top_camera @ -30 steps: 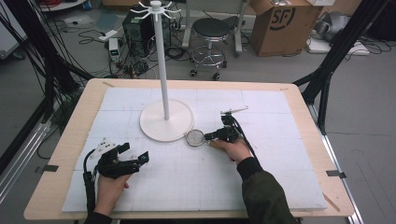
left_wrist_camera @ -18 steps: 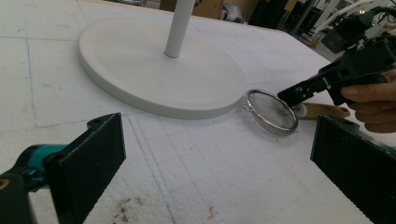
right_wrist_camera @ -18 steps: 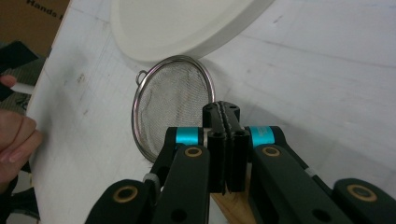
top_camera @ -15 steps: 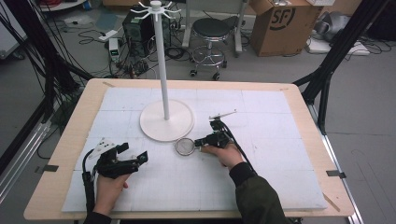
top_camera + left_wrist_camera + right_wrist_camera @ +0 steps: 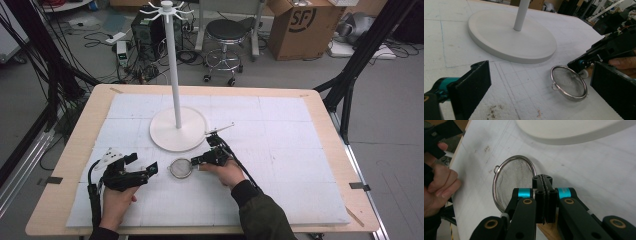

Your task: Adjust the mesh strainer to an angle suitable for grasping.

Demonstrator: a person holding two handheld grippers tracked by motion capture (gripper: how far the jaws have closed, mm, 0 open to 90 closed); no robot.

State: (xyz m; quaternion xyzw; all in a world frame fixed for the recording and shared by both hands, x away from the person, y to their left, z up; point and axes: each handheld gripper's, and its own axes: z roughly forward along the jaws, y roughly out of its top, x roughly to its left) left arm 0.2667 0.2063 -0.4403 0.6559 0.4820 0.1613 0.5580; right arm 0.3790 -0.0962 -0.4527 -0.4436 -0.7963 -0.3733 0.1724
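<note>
**Strainer pinched by its handle beside the stand base**

High view: a wooden table (image 5: 65,150) carries a white foam mat (image 5: 280,150) with a white stand (image 5: 177,120) on a round base. A small mesh strainer (image 5: 180,168) lies on the mat just in front of that base. The right gripper (image 5: 196,162) reaches the strainer from the right, the person's hand behind it. The left gripper (image 5: 150,169) sits to the left of the strainer, near it but apart, jaws spread.

Left gripper view: the two black jaws stand wide apart with nothing between them. Beyond them the strainer (image 5: 568,82) rests tilted on the mat, its small loop toward the camera, the other gripper at its far rim. The stand base (image 5: 511,37) lies behind.

Right gripper view: the right gripper (image 5: 545,181) has its jaws pressed together on the strainer's handle, which is hidden between them. The mesh bowl (image 5: 514,181) shows just beyond the tips. The person's left hand (image 5: 439,187) shows at the left edge.
</note>
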